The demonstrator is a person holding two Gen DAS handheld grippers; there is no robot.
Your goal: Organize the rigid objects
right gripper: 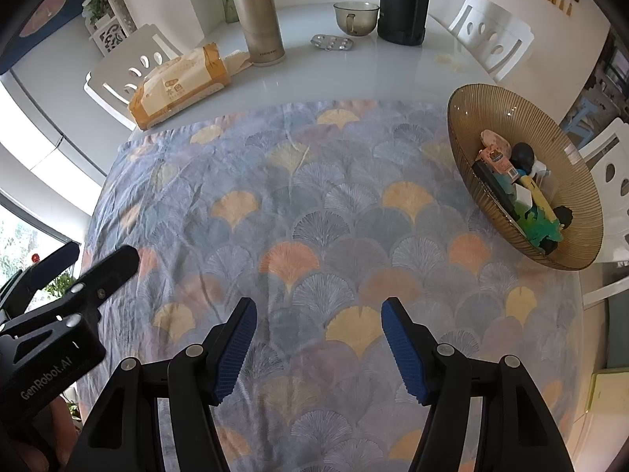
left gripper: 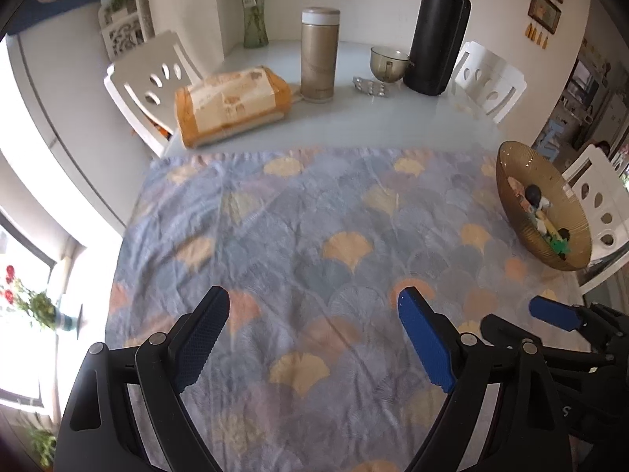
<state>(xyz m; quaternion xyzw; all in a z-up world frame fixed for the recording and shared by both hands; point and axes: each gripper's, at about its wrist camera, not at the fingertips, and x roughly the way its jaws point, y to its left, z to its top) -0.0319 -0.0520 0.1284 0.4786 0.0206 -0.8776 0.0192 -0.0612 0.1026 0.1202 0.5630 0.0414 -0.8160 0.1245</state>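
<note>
A brown ribbed glass bowl stands at the right edge of the patterned cloth and holds several small rigid objects, among them a pink block, a black ball and green pieces. It also shows in the left wrist view. My left gripper is open and empty above the near part of the cloth. My right gripper is open and empty above the cloth, left of the bowl. The left gripper also shows at the left of the right wrist view.
At the back of the white table stand a gold thermos, a tall black flask, a glass cup, a blister pack and an orange tissue pack. White chairs surround the table.
</note>
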